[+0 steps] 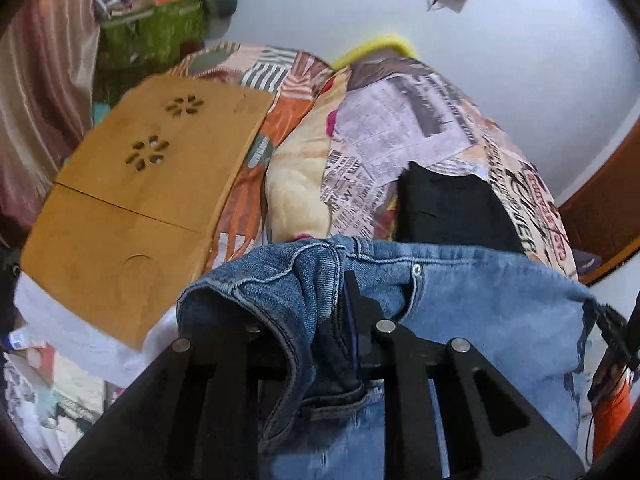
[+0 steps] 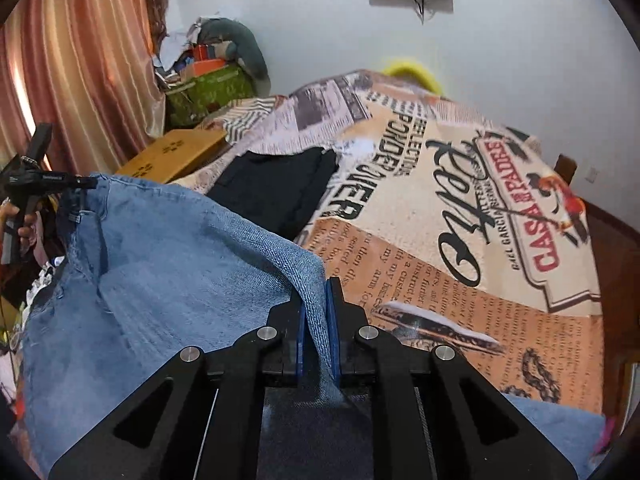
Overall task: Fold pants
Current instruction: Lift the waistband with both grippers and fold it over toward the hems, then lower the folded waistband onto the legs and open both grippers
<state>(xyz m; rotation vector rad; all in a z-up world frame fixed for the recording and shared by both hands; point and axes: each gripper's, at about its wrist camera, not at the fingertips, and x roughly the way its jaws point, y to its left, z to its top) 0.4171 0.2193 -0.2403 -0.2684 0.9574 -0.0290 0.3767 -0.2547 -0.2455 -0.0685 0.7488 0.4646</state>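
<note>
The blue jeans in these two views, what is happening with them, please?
A person is holding a pair of light blue denim jeans up over a bed, with one handheld tool at each end. The left tool is shut on the waistband near the pocket rivet; the right tool is shut on a fold of the denim. The bed has a newspaper-print cover, where a folded black garment already lies. These jeans are not yet folded.

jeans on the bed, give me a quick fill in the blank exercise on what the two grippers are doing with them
1. Both grippers are shut on the blue ____.
2. The left gripper pinches the jeans near the metal ____.
3. Behind the jeans, a folded ____ garment lies on the printed bedspread.
4. The wooden board has flower-shaped ____.

Missing words: jeans; button; black; cutouts
</note>
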